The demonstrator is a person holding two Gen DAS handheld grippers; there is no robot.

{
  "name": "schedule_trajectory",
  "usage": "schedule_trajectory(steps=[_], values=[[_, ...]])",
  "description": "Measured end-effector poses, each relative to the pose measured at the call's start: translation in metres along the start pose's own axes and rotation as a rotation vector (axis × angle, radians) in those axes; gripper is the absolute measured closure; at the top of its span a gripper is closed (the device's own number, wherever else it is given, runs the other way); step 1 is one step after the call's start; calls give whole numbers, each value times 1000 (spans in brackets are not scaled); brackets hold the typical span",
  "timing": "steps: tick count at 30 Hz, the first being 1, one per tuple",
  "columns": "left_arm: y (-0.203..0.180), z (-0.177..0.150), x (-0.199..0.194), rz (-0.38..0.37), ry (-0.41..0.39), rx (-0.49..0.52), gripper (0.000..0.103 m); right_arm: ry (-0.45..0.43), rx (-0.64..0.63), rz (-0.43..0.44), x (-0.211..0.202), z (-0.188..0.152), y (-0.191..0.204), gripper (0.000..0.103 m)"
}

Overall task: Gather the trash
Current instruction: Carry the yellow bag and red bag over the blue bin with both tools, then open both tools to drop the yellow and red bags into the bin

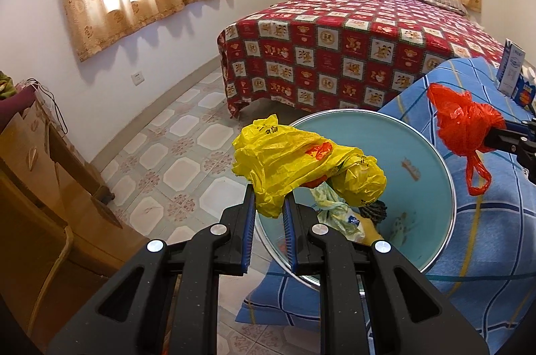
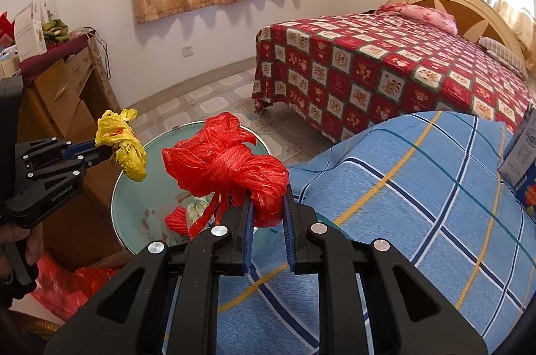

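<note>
My left gripper (image 1: pixel 269 204) is shut on a crumpled yellow plastic bag (image 1: pixel 301 164) and holds it above the light blue trash bin (image 1: pixel 425 160). The bin has several bits of trash at its bottom. My right gripper (image 2: pixel 268 207) is shut on a knotted red plastic bag (image 2: pixel 231 167), held near the bin's (image 2: pixel 140 197) right rim. The red bag (image 1: pixel 465 127) also shows at the right in the left wrist view, and the yellow bag (image 2: pixel 120 147) with the left gripper (image 2: pixel 107 154) at the left in the right wrist view.
A table under a blue plaid cloth (image 2: pixel 418 204) stands right of the bin, with boxes (image 2: pixel 522 160) on it. A bed with a red patterned cover (image 1: pixel 335 53) lies behind. A wooden dresser (image 1: pixel 40 187) stands left. A red bag (image 2: pixel 67 284) lies on the floor.
</note>
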State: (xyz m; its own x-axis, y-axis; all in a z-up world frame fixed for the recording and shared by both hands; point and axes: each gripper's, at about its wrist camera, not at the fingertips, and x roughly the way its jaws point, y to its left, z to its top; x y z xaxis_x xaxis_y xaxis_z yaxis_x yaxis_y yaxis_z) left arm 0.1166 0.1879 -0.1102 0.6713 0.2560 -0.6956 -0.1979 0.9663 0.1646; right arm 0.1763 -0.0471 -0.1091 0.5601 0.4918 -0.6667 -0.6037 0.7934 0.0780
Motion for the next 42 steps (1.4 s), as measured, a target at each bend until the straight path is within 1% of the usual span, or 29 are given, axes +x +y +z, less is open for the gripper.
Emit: schedule_trajectory(steps=[7,22,25,27,28,29,30,31,32,34,35,36,39,41,42], values=[[8,1,-2,27,-6,-6,87,6,-19,10,5,4,7,87],[9,4,0,20,-4,-17,87,3,-42,15,6,8,13,86],[7,6,-1,14,-6,-23,85,1,-43,17,8,11,15,86],[5,7,-2,7,-13,-26,83,-8,-42,34,8,14,15,84],[4,7,-3,3,-15,-29,81,-13,-41,35,8,14,14,81],[3,8,-4,-1,-18,-34,69,-21,-32,42,8,14,14,69],[3,7,-6,-2,-25,-38,51,-25,-27,49,7,14,13,61],[2,7,-8,1,-34,-39,46,-30,-21,56,6,14,13,48],[1,7,-9,0,-39,-38,46,-35,-18,56,5,14,12,40],[0,8,-12,-12,-42,-37,45,-40,-14,55,3,14,12,37],[0,9,-14,-10,-46,-40,41,-46,-6,53,0,14,11,33],[1,10,-17,-6,-57,-45,35,-50,-1,49,-2,14,10,31],[0,11,-25,-9,-77,-52,26,-69,13,35,-13,11,10,26],[0,11,-31,-6,-89,-58,20,-73,3,20,-14,12,12,17],[1,11,-33,-2,-96,-66,18,-71,-13,10,-11,15,15,16]])
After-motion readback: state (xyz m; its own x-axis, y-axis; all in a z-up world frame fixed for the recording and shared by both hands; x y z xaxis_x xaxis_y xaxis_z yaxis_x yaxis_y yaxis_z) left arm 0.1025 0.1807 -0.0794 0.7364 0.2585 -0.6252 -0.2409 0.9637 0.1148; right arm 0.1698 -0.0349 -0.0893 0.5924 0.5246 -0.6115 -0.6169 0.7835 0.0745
